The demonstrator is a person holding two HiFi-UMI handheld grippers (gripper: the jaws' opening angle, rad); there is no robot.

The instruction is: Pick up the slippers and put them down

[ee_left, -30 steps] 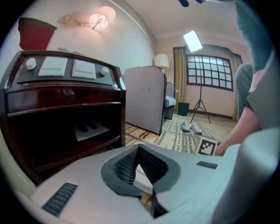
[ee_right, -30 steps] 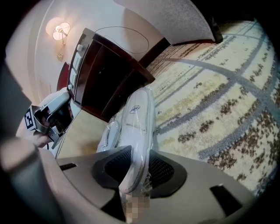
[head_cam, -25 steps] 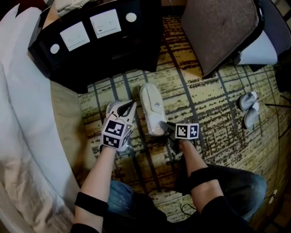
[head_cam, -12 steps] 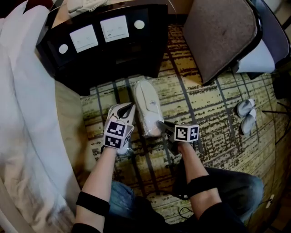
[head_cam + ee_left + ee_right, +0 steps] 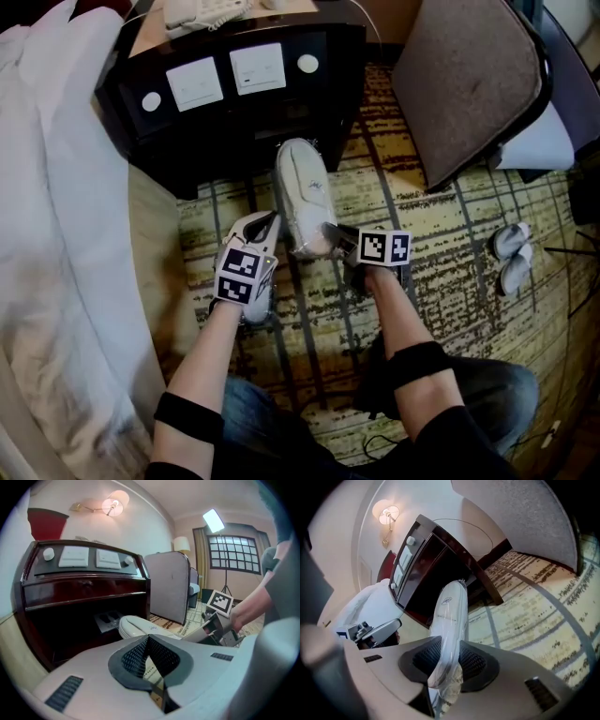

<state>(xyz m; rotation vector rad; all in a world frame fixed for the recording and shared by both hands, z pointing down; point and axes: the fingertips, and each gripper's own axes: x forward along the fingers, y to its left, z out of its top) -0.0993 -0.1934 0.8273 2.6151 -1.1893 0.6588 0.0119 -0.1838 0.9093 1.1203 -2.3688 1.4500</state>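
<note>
A white pair of slippers (image 5: 302, 192) wrapped in clear plastic hangs above the patterned carpet, its toe end pointing at the dark nightstand. My right gripper (image 5: 328, 240) is shut on its near end; in the right gripper view the wrapped slippers (image 5: 450, 611) stand pinched between the jaws of the right gripper (image 5: 446, 665). My left gripper (image 5: 266, 225) is just left of the slippers, shut and holding nothing. The left gripper view shows the left gripper (image 5: 151, 643) with its pads together, the slippers (image 5: 136, 626) ahead and the right gripper (image 5: 212, 629) beyond.
A dark nightstand (image 5: 234, 112) with white switch panels stands right ahead of the slippers. A bed with white sheets (image 5: 66, 234) runs along the left. A brown chair cushion (image 5: 469, 75) is at the upper right. Another pair of slippers (image 5: 511, 251) lies on the carpet at the right.
My right gripper has lifted the wrapped slippers and carried them toward the nightstand. My left gripper has shifted slightly the same way, still shut and empty.
</note>
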